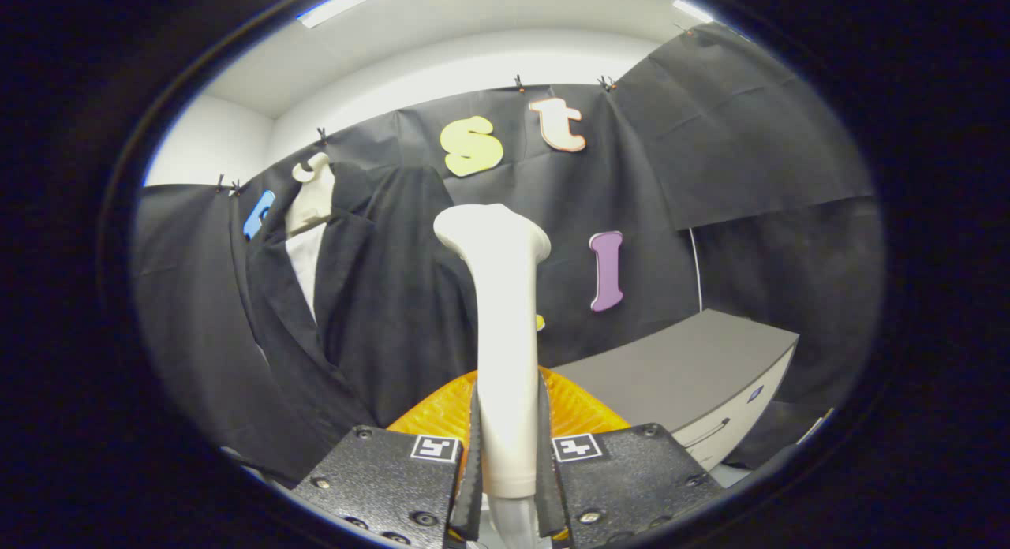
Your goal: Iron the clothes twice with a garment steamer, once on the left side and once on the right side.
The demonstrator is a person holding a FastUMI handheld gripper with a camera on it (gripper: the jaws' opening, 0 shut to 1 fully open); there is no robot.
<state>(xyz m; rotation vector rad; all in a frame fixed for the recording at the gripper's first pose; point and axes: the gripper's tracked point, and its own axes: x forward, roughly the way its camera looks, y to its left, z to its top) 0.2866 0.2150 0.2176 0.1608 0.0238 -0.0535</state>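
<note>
The tool (507, 454) clamps the upright steamer handle (501, 336), the dark jacket (355, 312) hanging beyond.

Black cloth (710, 162) is clipped up as the booth wall all round. A grey-topped cabinet (686, 375) sits far right, and white ceiling strip lights (347, 1) are lit overhead.

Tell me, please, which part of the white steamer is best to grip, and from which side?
Grip the steamer on its straight, narrow handle, below the flared head, with a finger on either side. The gripper is already shut on that part, and the shaft stands upright between the fingers, its head towards the hanging dark jacket.
</note>
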